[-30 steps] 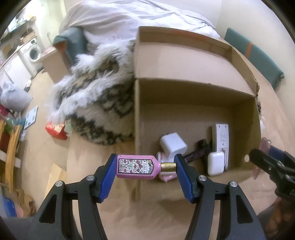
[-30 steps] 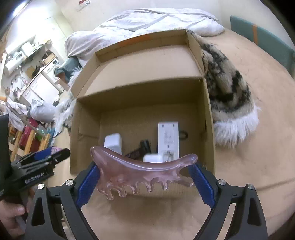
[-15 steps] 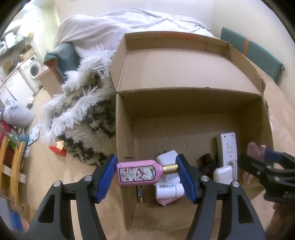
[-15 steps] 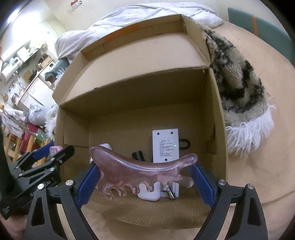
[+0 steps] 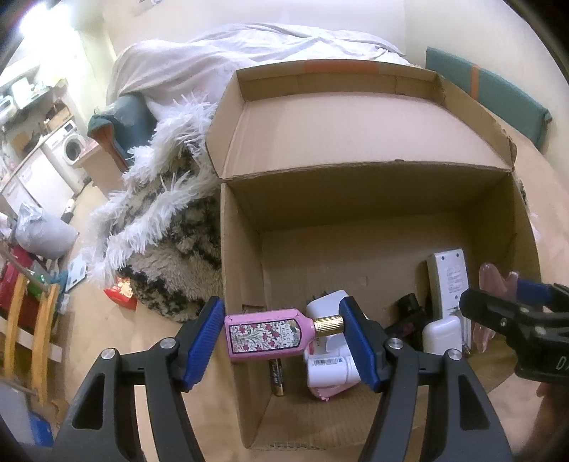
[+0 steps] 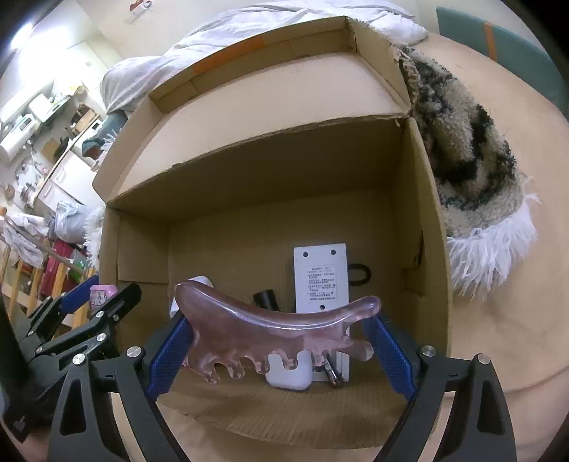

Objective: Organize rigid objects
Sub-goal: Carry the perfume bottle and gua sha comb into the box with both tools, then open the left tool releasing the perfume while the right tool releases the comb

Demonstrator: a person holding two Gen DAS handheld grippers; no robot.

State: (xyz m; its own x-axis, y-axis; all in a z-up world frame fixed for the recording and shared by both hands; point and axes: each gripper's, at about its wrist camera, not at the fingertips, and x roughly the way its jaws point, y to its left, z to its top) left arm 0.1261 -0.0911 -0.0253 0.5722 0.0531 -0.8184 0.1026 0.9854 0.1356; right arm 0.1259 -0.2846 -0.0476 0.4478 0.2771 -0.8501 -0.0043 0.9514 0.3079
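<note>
A shaggy black-and-white rug (image 5: pixel 170 248) lay on the tan floor (image 5: pixel 106 330), left of the left claw. Beyond it stood a bed under pale sheets (image 5: pixel 270 46), a washing machine (image 5: pixel 69 149) far left, and cream walls (image 5: pixel 284 14) behind.

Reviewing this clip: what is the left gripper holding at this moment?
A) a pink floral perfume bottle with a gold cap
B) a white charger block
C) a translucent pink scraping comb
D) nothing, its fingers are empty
A. In the left wrist view, the left gripper is clamped end to end on the pink perfume bottle, its gold cap against one blue pad, above the cardboard box.
</note>
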